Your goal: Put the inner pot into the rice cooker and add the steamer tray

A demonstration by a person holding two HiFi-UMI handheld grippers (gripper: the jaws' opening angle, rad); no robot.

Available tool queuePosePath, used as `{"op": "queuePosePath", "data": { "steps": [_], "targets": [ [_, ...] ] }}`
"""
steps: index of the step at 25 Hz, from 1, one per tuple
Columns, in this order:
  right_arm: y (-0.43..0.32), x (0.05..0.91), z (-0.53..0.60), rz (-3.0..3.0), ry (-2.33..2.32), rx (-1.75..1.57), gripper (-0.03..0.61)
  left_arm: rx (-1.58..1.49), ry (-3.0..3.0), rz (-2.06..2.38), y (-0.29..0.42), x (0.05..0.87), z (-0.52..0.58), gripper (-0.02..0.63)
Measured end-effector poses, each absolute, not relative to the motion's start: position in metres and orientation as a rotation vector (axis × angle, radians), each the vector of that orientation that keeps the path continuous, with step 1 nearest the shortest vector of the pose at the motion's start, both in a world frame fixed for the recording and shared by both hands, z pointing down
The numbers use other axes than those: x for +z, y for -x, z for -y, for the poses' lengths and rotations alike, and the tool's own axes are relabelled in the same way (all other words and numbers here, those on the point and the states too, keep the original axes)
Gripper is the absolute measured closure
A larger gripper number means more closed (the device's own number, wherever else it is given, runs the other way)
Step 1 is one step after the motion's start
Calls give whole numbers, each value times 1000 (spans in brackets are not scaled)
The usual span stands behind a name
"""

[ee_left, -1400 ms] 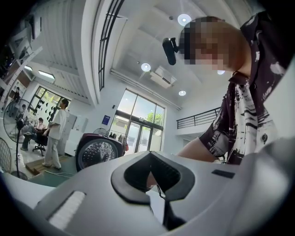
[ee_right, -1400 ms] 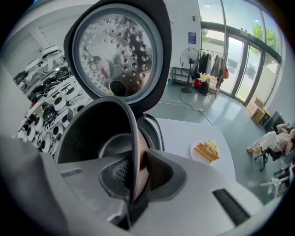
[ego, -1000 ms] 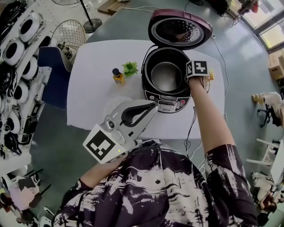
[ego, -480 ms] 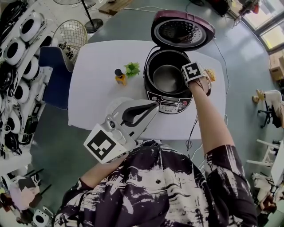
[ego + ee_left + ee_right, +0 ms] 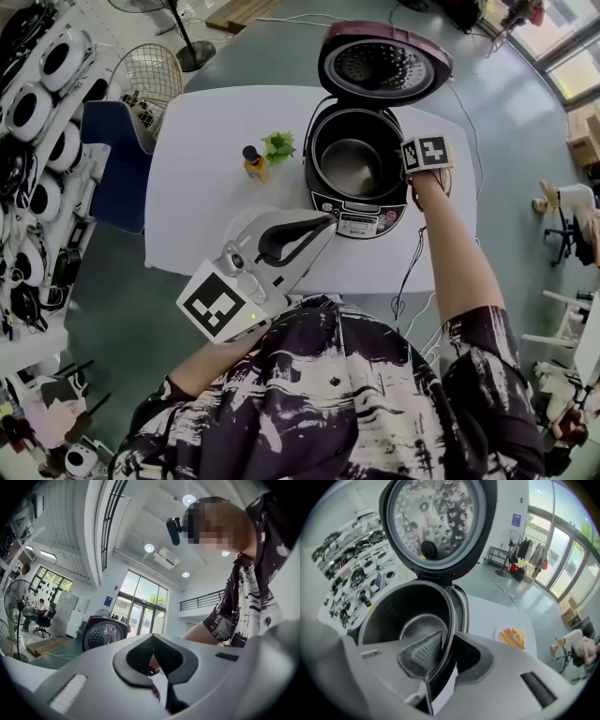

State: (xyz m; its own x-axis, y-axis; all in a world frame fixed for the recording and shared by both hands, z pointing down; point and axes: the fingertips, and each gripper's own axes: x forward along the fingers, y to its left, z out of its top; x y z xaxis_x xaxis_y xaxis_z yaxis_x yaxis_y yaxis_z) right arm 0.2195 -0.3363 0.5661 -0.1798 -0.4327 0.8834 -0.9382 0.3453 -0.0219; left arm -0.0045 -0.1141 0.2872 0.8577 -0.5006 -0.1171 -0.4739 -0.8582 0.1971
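As right hand-held gripper jaws ease apart, inner pot rim between.

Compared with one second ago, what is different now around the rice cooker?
The right gripper has just been opening its fingers around the right rim of the inner pot, letting it go, and shifted slightly right in the head view. Unchanged: the pot sits in the rice cooker, the lid is up, the left gripper is shut and in place.
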Motion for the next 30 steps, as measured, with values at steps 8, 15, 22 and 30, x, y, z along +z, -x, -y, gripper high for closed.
{"op": "queuePosePath", "data": {
  "steps": [8,15,22,30],
  "targets": [
    [-228,559,326,1931,-1322,1037,526,-242,-2879,724,3,286,115,609],
    [-233,503,298,2176,-1365,1090,540,-230,-2874,741,11,286,123,609],
    [-116,404,138,2591,-658,1026,548,-250,-2851,868,51,291,148,609],
    [17,585,41,2261,-283,1172,374,-239,-2825,934,79,308,168,609]
  ]
}}
